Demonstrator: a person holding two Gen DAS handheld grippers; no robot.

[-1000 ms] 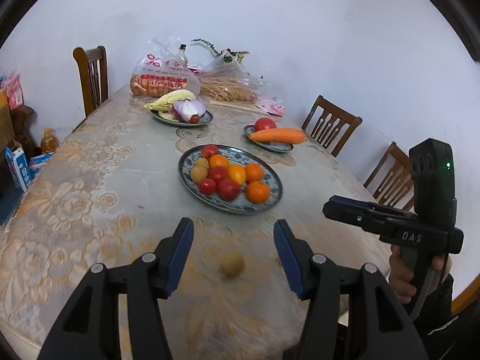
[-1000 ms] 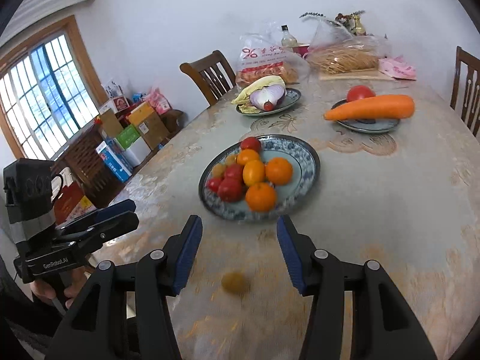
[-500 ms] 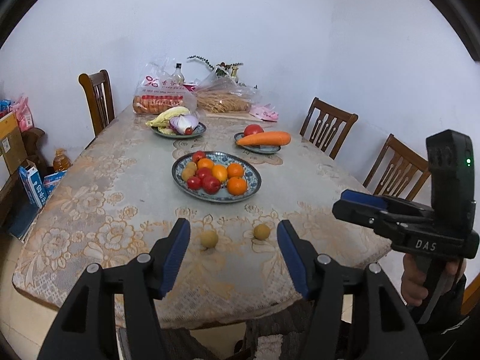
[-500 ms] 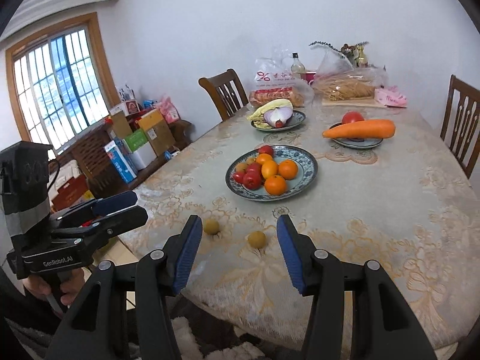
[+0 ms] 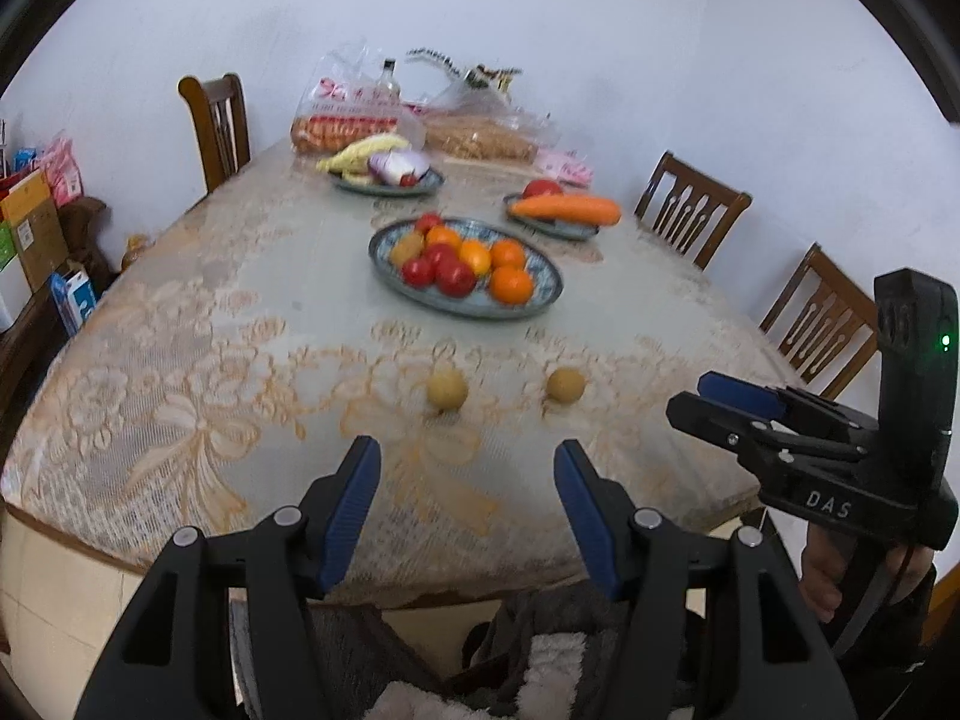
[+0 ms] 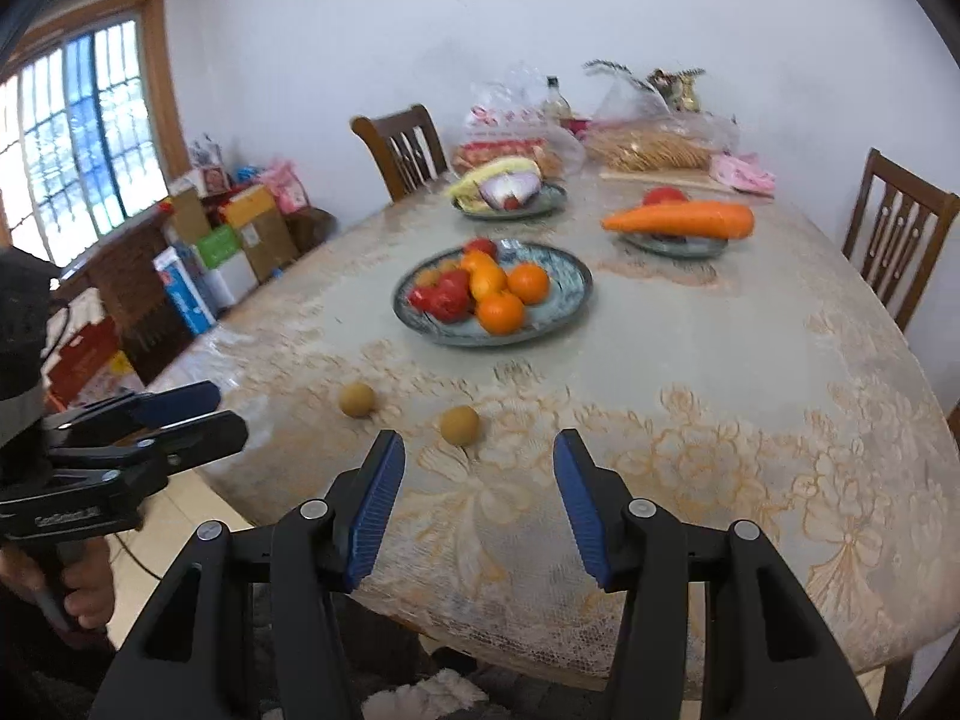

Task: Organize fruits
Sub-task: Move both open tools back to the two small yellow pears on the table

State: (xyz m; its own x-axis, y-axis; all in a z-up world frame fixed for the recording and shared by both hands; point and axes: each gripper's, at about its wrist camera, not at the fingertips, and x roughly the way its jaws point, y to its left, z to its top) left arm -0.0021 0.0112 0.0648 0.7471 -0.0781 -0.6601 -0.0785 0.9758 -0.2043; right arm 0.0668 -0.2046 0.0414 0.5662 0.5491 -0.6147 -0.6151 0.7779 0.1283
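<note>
Two small round tan fruits lie on the lace-covered tabletop (image 5: pixel 198 360), on the near side of the blue patterned fruit plate (image 5: pixel 543 294) and well apart from its rim. The left tan fruit (image 5: pixel 447 390) and the right tan fruit (image 5: pixel 565 384) sit side by side with a clear gap between them; motion blur keeps their kind from being made out. On the plate, oranges (image 5: pixel 511 285), red fruits (image 5: pixel 454 277) and a brownish one are heaped together, some partly hidden behind others.

The left gripper (image 5: pixel 467 483) hovers short of the left tan fruit, its blue pads apart with nothing between them; its jaws have just been opening. The right gripper (image 6: pixel 478 483) hangs just short of the right tan fruit, jaws likewise apart and empty. Each gripper shows side-on at the edge of the other's view, held by a hand that is partly cut off.

Beyond the fruit plate, a smaller dish carries a carrot (image 6: pixel 678 219) that hides most of a red fruit behind it. To the left of that dish, another plate holds corn and a purple onion (image 5: pixel 397 167). Farther back, the contents of the crinkled plastic bags (image 6: pixel 519 138) are hard to read. Wooden chairs (image 5: pixel 690 213) ring the tabletop, one cut by the frame edge.
</note>
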